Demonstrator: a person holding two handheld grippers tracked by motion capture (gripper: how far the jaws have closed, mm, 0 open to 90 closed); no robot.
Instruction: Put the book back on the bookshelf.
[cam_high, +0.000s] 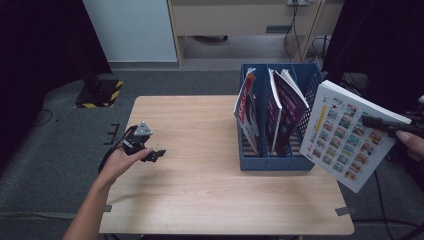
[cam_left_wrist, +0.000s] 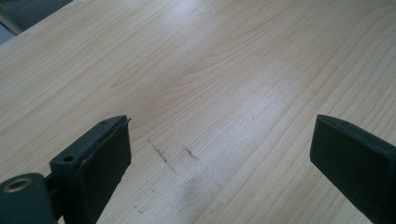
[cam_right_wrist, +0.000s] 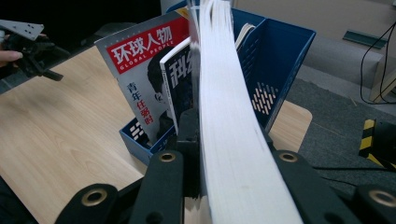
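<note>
The right gripper (cam_high: 372, 121) has its fingers (cam_right_wrist: 187, 135) clamped on a thick book (cam_high: 350, 135) held aloft just right of the blue file rack (cam_high: 272, 162), not yet slotted in, while the left gripper (cam_high: 159, 154), fingers (cam_left_wrist: 100, 163) wide and empty, hovers over the bare surface (cam_high: 210, 190).

The right gripper (cam_high: 367, 121) is cut off by the frame's edge, and the book's (cam_high: 350, 134) small cover pictures cannot be made out.
</note>
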